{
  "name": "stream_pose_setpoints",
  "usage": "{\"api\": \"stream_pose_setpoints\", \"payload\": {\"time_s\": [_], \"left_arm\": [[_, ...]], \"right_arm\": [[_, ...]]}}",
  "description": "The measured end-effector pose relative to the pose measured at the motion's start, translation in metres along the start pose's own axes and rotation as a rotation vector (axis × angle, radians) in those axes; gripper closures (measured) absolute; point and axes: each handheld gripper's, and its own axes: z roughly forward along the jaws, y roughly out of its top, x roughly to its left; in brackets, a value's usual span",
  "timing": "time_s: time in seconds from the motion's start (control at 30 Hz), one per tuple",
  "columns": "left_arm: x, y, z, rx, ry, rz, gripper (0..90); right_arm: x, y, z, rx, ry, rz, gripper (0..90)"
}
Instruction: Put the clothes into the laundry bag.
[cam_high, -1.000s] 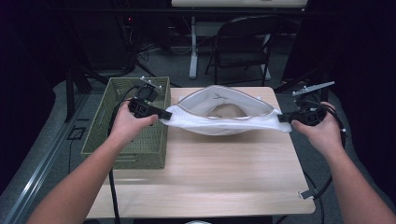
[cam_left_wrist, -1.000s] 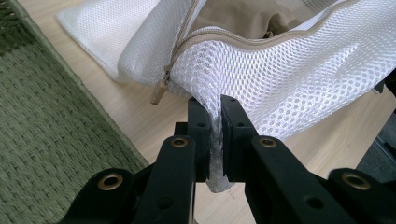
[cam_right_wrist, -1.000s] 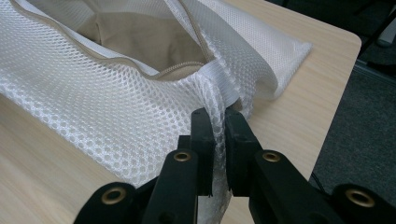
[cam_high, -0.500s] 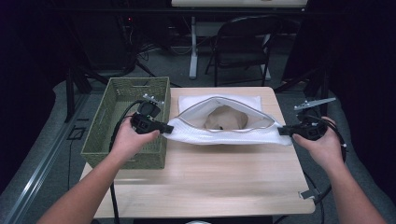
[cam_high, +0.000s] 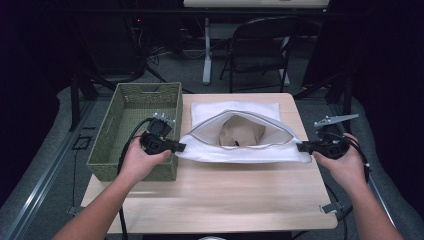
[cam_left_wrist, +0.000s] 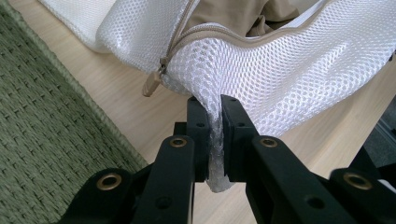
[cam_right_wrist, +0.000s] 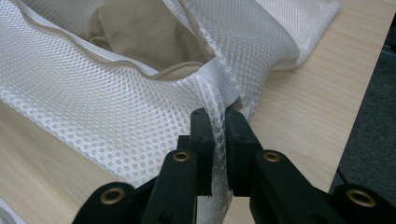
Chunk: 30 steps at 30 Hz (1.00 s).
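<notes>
while you hold both corners like this, the thin mesh could slip out of the jaws, because each grip has only a small fold of fabric. your left gripper (cam_left_wrist: 214, 105) is clamped together on the left corner of the white mesh bag (cam_high: 240, 150), just beside the zipper pull (cam_left_wrist: 152, 85). your right gripper (cam_right_wrist: 217, 116) is pinched on the right corner, at the white seam tape (cam_right_wrist: 219, 79). if you pull the hands more apart, the open zipper seam may strain; if one side comes free, the beige cloth (cam_high: 241, 132) inside could fall out. both forearms reach forward from the near edge, hands low over the wooden table (cam_high: 225, 195), the bag stretched between them. the green basket (cam_high: 135, 110) stands just beside your left hand (cam_high: 142, 161), farther back.
</notes>
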Motion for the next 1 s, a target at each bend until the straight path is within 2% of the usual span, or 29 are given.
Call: {"api": "stream_pose_setpoints", "payload": {"time_s": [0.23,0.37,0.47,0.6,0.77,0.83,0.97,1.0], "left_arm": [[-0.011,-0.015,0.008,-0.006,0.033,0.023,83.4],[-0.015,-0.025,0.014,-0.018,0.037,0.011,83.4],[-0.017,-0.035,0.018,-0.021,0.039,0.006,83.4],[-0.018,-0.047,0.023,-0.025,0.027,-0.006,83.4],[-0.020,-0.062,0.028,-0.037,0.018,-0.022,83.2],[-0.021,-0.068,0.032,-0.047,0.004,-0.041,83.1],[-0.023,-0.080,0.040,-0.049,0.019,-0.038,82.9],[-0.024,-0.083,0.042,-0.059,0.019,-0.049,82.8]], "right_arm": [[0.005,-0.015,0.004,-0.003,-0.013,0.004,82.9],[0.010,-0.024,0.006,-0.005,-0.028,0.003,82.8],[0.013,-0.032,0.008,-0.013,-0.020,0.017,82.7],[0.014,-0.045,0.012,-0.015,-0.005,0.046,82.7],[0.015,-0.059,0.015,-0.046,0.014,0.091,82.6],[0.016,-0.065,0.017,-0.036,0.001,0.093,82.5],[0.020,-0.076,0.024,-0.021,-0.014,0.100,82.3],[0.020,-0.079,0.026,-0.023,-0.020,0.098,82.2]]}}
